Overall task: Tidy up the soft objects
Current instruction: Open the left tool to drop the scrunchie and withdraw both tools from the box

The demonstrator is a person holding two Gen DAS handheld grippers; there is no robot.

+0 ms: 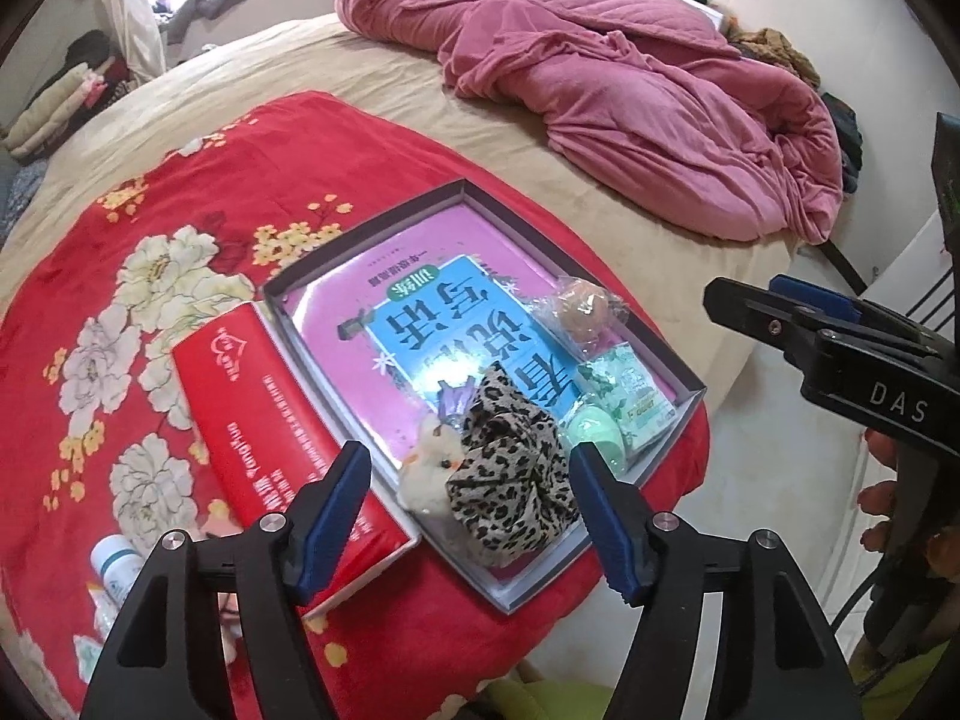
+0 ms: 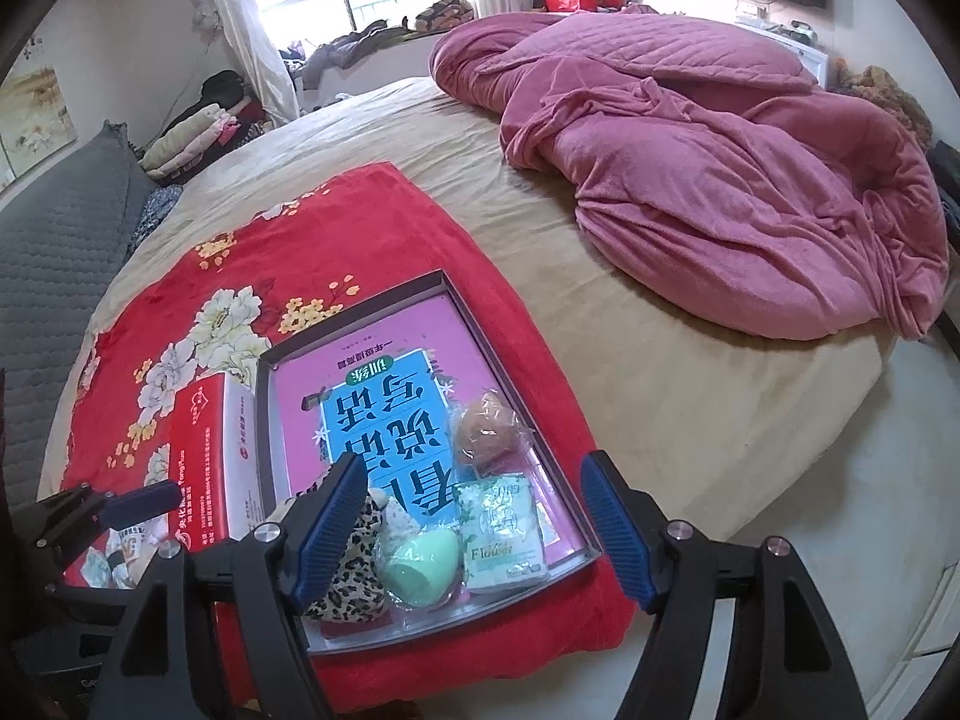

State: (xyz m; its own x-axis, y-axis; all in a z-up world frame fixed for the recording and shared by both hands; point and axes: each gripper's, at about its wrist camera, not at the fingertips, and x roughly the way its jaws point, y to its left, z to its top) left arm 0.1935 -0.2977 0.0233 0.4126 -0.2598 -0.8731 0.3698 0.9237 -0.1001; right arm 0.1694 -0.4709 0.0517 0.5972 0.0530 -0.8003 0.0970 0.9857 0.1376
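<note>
A grey tray point(image 1: 690, 381) point(image 2: 447, 285) lined with a pink and blue book lies on a red floral blanket point(image 1: 150, 228) point(image 2: 252, 276). In it sit a leopard-print scrunchie point(image 1: 510, 468) point(image 2: 345, 576), a small white plush point(image 1: 429, 468), a green egg-shaped sponge point(image 1: 594, 429) point(image 2: 417, 561), a green tissue pack point(image 1: 630, 390) point(image 2: 504, 534) and a wrapped beige ball point(image 1: 579, 309) point(image 2: 486, 429). My left gripper point(image 1: 468, 510) is open, above the scrunchie. My right gripper point(image 2: 474, 522) is open, above the sponge and tissue pack; it also shows in the left wrist view point(image 1: 798, 312).
A red box point(image 1: 276, 426) point(image 2: 201, 462) lies left of the tray. A small white bottle point(image 1: 114, 564) lies at the blanket's near left. A pink quilt point(image 1: 630, 90) point(image 2: 720, 180) is bunched at the far right of the beige bed point(image 1: 372, 66). The bed edge drops off on the right.
</note>
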